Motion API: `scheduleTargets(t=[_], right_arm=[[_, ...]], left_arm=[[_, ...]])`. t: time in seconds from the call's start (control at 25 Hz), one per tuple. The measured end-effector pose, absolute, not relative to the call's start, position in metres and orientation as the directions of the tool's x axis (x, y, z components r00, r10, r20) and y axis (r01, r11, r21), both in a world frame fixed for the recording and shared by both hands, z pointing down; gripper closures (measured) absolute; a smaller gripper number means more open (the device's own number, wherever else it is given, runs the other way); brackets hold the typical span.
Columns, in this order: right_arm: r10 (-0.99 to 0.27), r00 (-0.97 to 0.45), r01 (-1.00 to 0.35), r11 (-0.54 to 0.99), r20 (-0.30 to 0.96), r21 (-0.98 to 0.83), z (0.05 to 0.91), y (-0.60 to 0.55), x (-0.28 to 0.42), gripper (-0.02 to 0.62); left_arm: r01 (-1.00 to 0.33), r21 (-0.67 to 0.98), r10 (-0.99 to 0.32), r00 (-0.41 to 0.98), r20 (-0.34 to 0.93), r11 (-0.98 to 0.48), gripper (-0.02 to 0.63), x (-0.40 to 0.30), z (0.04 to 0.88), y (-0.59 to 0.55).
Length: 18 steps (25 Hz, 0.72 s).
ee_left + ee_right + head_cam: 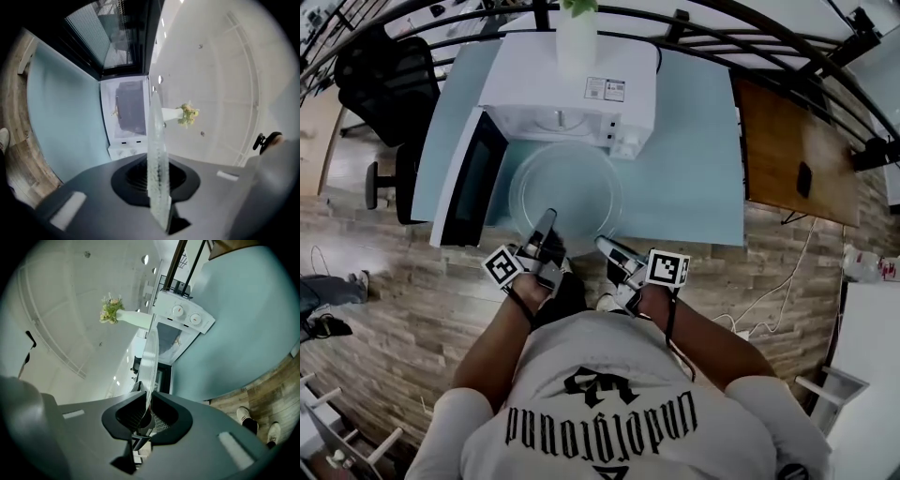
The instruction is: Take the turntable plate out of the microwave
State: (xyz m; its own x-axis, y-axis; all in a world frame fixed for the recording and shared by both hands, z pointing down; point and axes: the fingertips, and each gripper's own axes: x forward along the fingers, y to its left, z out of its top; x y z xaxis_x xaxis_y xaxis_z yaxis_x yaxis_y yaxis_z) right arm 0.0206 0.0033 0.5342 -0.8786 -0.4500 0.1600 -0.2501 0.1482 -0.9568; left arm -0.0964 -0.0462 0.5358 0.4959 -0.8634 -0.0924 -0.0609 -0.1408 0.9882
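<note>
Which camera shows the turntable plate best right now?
Head view: the whole turntable plate shows as a round disc in front of the microwave. Both gripper views catch only its rim edge-on.

a microwave (572, 89) sits at the back of a table (698, 178), with a vase (577, 42) on top of it. its door (473, 178) stands open to the left. the plate (565, 187) is outside, in front of the open cavity and over the table. the left gripper (548, 225) clamps the plate's near rim left of centre, and the right gripper (606, 247) clamps it right of centre, side by side. a chair (389, 84) stands beyond the table's left end. a desk (787, 150) stands just beside the table's right end.
</note>
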Motion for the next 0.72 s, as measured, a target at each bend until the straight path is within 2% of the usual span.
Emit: scheduleTargets(t=[0.2,0.4,0.6,0.72], right_arm=[[-0.388,-0.913,-0.236,0.253,0.125,-0.938,0.517,0.029,0.039,0.557],[-0.355,-0.926,-0.213,0.224,0.124,-0.951,0.508,0.07,0.053,0.557],[-0.331,-0.939,-0.194,0.291,0.092,-0.937,0.485,0.095,0.053,0.557],[-0.332,-0.939,-0.181,0.267,0.086,-0.947,0.479,0.113,0.051,0.557]], left_arm=[[-0.09,0.986,-0.883,0.462,-0.083,-0.14,0.531,-0.078,0.522,-0.012],[-0.109,0.981,-0.896,0.434,-0.099,-0.161,0.531,-0.068,0.504,0.031],[-0.119,0.981,-0.904,0.417,-0.091,-0.154,0.531,-0.067,0.482,0.061],[-0.127,0.978,-0.904,0.416,-0.097,-0.164,0.531,-0.069,0.47,0.078]])
